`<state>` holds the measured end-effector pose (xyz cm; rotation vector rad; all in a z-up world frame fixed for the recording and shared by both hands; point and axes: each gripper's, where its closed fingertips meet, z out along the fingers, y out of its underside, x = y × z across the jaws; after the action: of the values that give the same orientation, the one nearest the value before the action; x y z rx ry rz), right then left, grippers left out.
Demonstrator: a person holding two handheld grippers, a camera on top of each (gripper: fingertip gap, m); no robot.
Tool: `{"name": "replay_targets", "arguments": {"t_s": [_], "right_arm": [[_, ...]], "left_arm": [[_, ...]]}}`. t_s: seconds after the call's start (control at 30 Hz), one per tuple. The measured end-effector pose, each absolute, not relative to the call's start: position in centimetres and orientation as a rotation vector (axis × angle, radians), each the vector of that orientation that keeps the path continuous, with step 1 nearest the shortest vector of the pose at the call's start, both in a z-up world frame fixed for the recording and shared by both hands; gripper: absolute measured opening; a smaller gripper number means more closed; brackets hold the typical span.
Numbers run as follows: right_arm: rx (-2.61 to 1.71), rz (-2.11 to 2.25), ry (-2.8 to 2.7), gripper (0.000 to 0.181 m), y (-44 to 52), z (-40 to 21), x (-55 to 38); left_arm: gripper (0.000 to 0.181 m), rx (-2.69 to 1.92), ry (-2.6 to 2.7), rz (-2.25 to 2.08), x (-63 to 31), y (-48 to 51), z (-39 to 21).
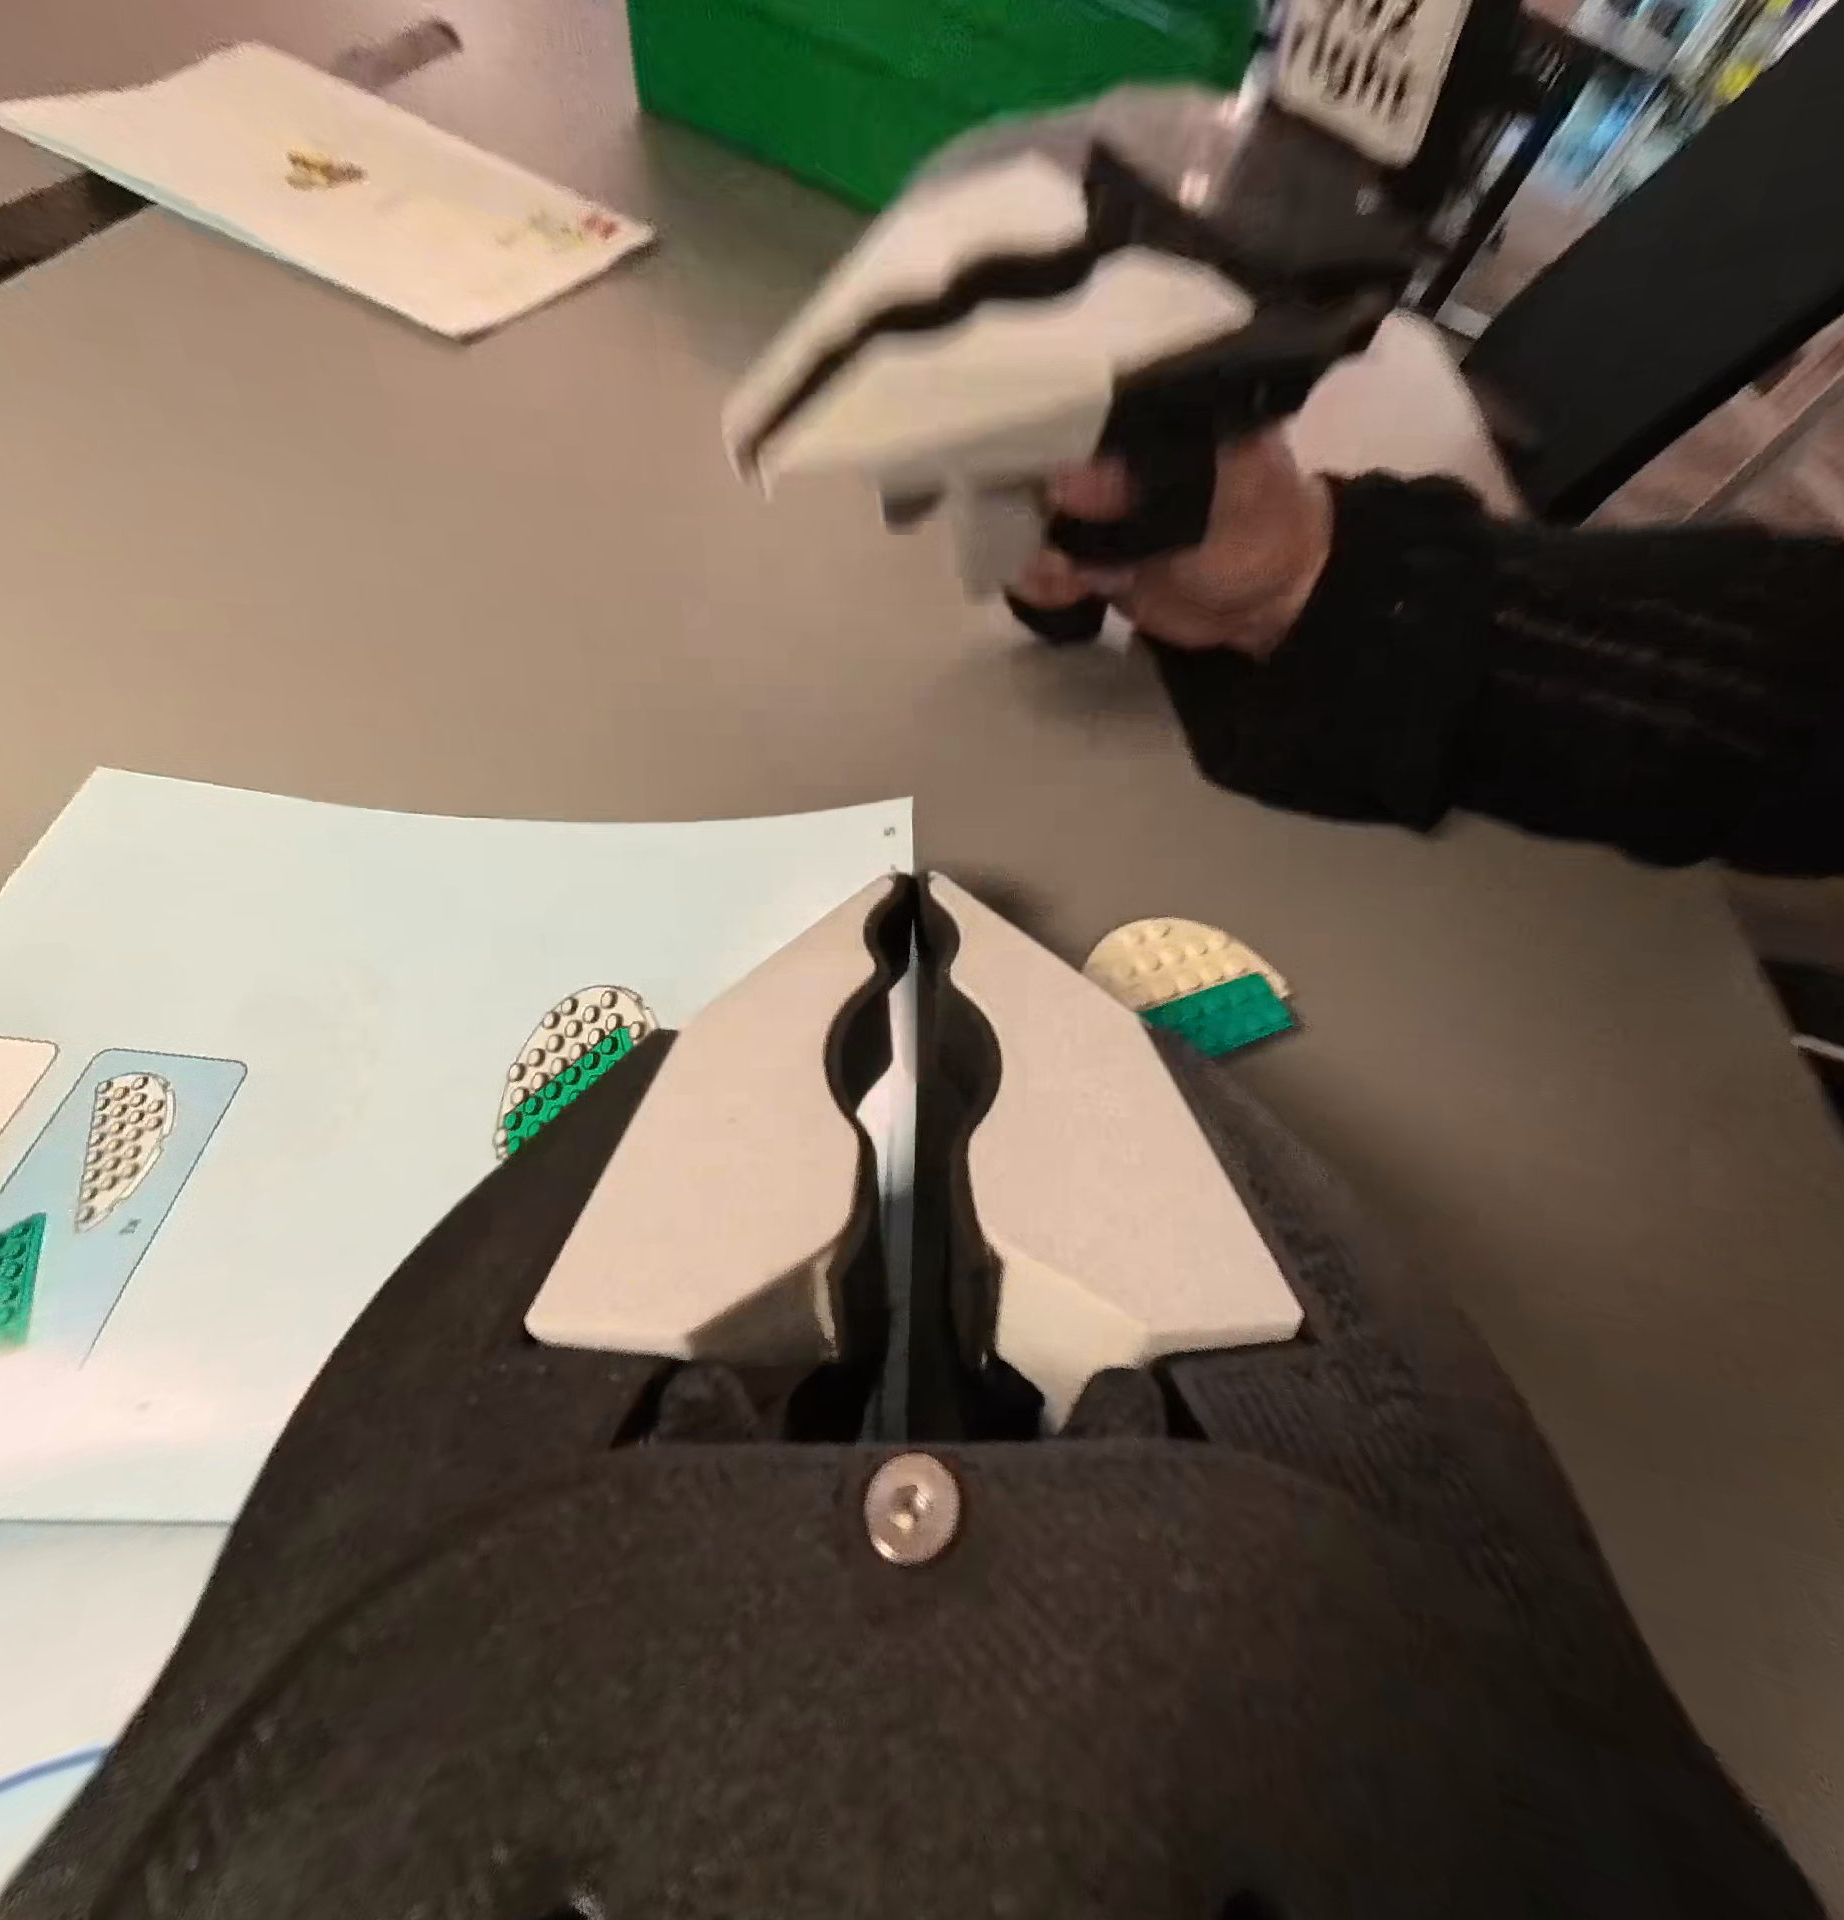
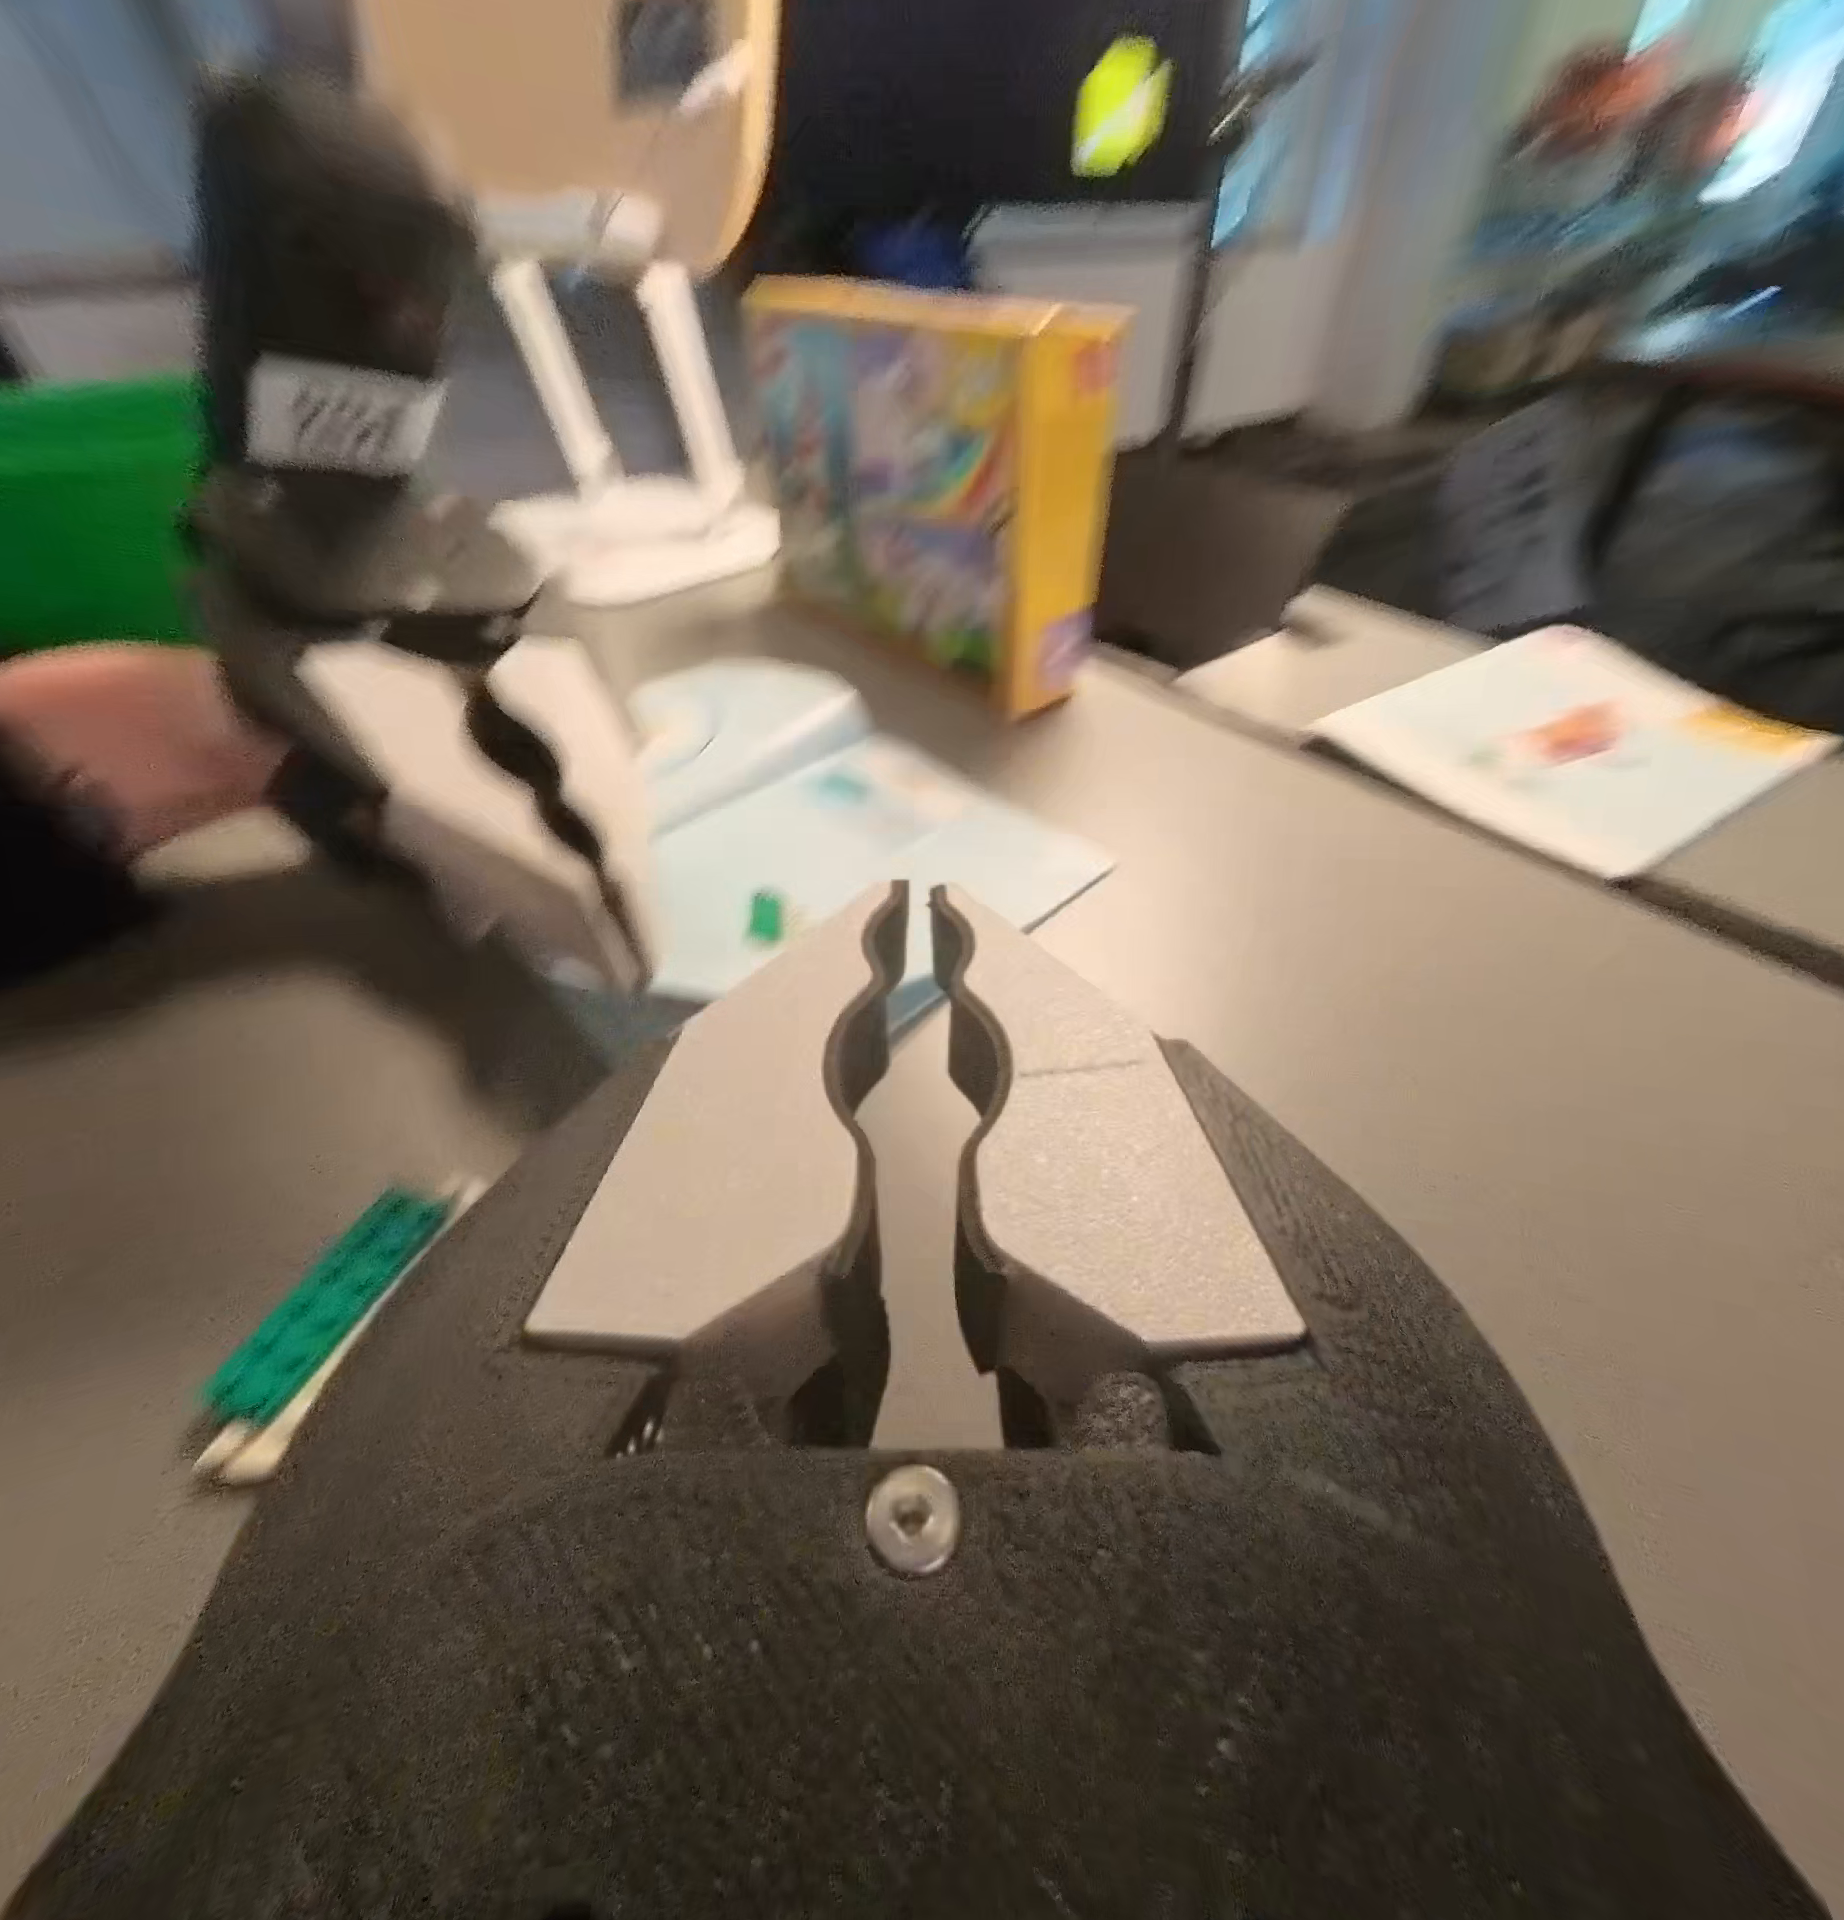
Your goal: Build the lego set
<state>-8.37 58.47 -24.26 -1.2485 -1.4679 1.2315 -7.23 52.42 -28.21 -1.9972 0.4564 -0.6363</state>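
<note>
**Left claw pinches the page; right claw held aloft, empty**

The left gripper (image 1: 910, 883) has its fingers pressed together on the edge of a page of the open instruction booklet (image 1: 378, 935), the paper running up between the wavy pads. Just right of its fingers, a cream half-round Lego plate with a green plate (image 1: 1193, 989) on it lies on the grey table (image 1: 482, 571).

The right gripper (image 2: 918, 888) stands slightly parted with nothing between its fingers; in the left wrist view it is blurred, raised above the table in a hand (image 1: 1224, 561). Farther off stand a green bin (image 1: 897, 83), the yellow Lego box (image 2: 949, 478) and a second booklet (image 2: 1562, 748).
</note>
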Motion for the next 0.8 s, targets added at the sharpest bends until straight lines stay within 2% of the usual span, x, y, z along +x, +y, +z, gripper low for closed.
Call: {"name": "replay_targets", "arguments": {"t_s": [0.03,0.2,0.8], "right_arm": [[-1.261,1.247,-1.583,0.000,57.3,-25.3,-8.3],[-1.308,1.244,-1.932,0.000,53.7,-28.7,-7.6],[-1.182,1.055,-1.910,0.000,52.3,-28.8,-9.8]], "left_arm": [[0.000,-1.970,0.432,-0.674,-7.4,52.4,-27.7],[0.000,-1.885,0.361,-0.790,-8.0,52.1,-26.3],[0.000,-1.889,0.289,-0.991,-7.7,51.6,-26.2]]}}
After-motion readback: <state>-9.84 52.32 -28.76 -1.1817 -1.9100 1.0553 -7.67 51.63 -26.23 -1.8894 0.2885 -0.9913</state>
